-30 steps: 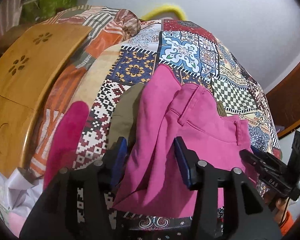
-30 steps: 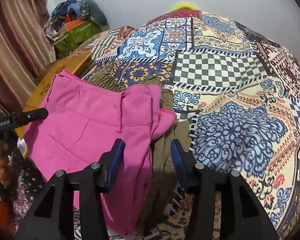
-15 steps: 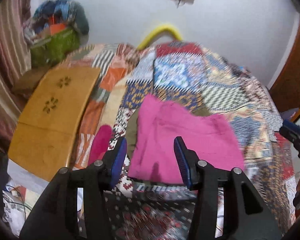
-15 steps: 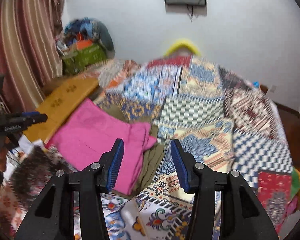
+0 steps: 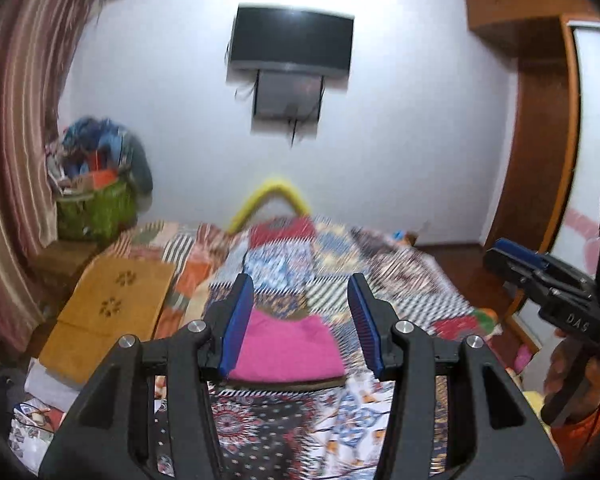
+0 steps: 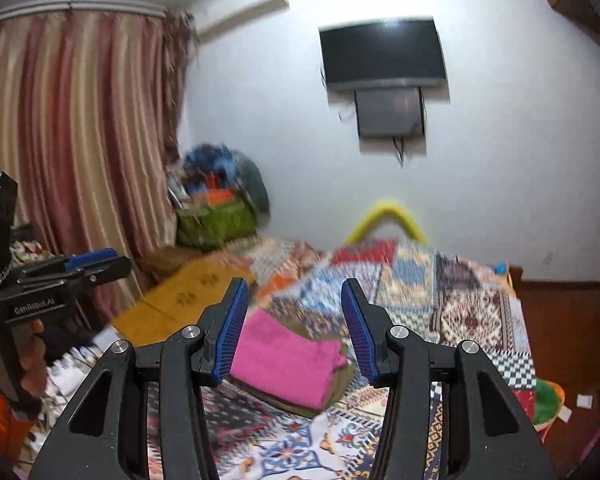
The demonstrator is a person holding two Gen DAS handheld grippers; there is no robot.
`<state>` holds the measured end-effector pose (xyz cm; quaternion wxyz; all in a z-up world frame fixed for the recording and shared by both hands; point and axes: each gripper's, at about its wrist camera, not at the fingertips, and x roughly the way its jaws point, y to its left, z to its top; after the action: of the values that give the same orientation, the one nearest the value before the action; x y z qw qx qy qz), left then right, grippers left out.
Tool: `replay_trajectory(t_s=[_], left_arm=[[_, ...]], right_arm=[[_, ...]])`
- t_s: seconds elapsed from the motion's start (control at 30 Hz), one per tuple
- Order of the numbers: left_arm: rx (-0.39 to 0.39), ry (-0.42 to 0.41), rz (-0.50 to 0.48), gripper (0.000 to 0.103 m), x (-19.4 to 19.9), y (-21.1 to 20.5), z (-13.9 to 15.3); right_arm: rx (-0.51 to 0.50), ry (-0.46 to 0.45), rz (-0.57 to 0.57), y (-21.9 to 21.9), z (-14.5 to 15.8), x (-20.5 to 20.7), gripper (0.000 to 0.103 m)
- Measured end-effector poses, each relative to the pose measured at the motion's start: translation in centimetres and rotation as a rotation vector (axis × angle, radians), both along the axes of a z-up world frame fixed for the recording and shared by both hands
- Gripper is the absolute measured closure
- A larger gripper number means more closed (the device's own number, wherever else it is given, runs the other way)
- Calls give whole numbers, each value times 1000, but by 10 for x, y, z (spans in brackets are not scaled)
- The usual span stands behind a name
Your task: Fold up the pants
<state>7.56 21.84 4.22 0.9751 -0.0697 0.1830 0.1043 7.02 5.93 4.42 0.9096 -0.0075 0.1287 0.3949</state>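
The pink pants [image 5: 288,346] lie folded in a flat rectangle on the patchwork bedspread [image 5: 340,264], on top of an olive garment [image 6: 340,380] that sticks out along their edges. Both views look down on the bed from well above and behind it. My left gripper [image 5: 302,322] is open with nothing between its blue pads, far from the pants. My right gripper [image 6: 294,326] is open and empty as well; the pink pants [image 6: 288,360] show far below its fingers. Each gripper appears at the side of the other's view, held in a hand.
A wooden board [image 5: 112,312] lies on the bed's left side. A green basket [image 5: 94,210] piled with clothes stands in the far left corner by striped curtains [image 6: 80,140]. A TV [image 5: 292,44] hangs on the far wall; a yellow curved thing [image 5: 274,196] rises behind the bed.
Both grippers have pulled up and back from the pants, which were right at their fingertips and now lie far below. The views have tilted up to take in the wall and TV.
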Motion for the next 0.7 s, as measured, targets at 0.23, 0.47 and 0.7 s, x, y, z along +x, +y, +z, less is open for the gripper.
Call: replay_trajectory(t_s=[0.23, 0.47, 0.7], left_arm=[[46, -124, 25, 52, -74, -51, 33], [77, -202, 40, 42, -129, -84, 37], [91, -235, 32, 24, -156, -101, 32]], right_arm=[[92, -92, 46, -32, 27, -63, 58], [123, -112, 55, -46, 23, -90, 56], [125, -102, 39, -54, 15, -104, 43]])
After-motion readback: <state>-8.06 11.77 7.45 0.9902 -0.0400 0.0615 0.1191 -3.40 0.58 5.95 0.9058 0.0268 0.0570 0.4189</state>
